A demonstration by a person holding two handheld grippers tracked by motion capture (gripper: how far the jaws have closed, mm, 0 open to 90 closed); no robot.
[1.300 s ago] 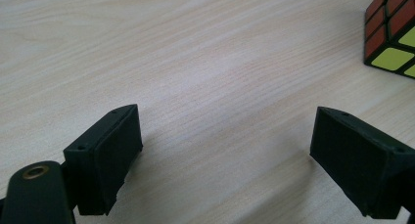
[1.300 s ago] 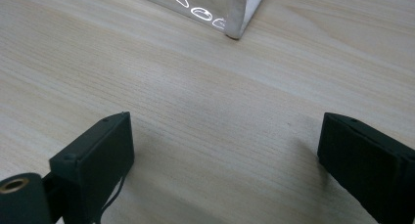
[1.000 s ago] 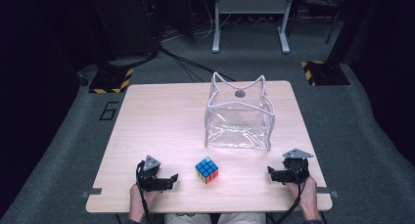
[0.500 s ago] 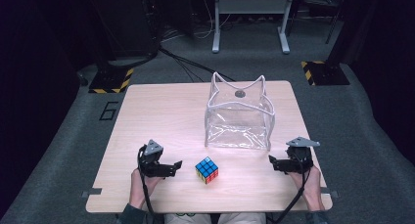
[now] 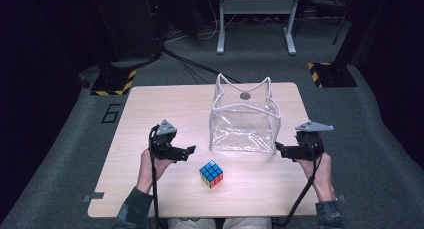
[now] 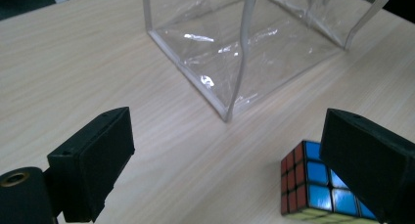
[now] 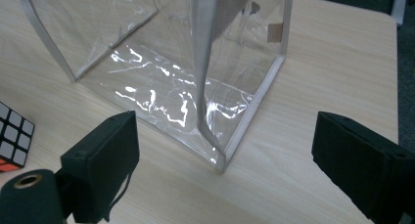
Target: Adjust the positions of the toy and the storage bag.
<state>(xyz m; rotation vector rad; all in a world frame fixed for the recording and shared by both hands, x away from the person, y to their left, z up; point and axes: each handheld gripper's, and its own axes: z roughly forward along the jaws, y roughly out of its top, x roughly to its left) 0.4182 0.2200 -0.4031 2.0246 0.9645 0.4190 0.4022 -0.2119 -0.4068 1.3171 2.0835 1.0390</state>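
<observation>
Cube (image 5: 211, 174) sits corner-toward the person between spread-jawed left gripper (image 5: 190, 150) and right gripper (image 5: 278, 148), touching neither.

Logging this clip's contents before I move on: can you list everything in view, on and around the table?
Puzzle cube: one, multicoloured with blue, red, orange and yellow faces, near the front middle of the table, apart from both grippers.
Clear bag: one, transparent with pale edging and handles, standing open behind the cube.
Table: one, light wood.
Metal frame: one, grey, on the floor beyond the table.
Striped floor plates: two, black and yellow, left and right of the table's far end.
Floor marking: one, dark, left of the table.
Left gripper: one, black, open, left of the cube.
Right gripper: one, black, open, at the bag's near right corner.
Hands: two, holding the grippers.
</observation>
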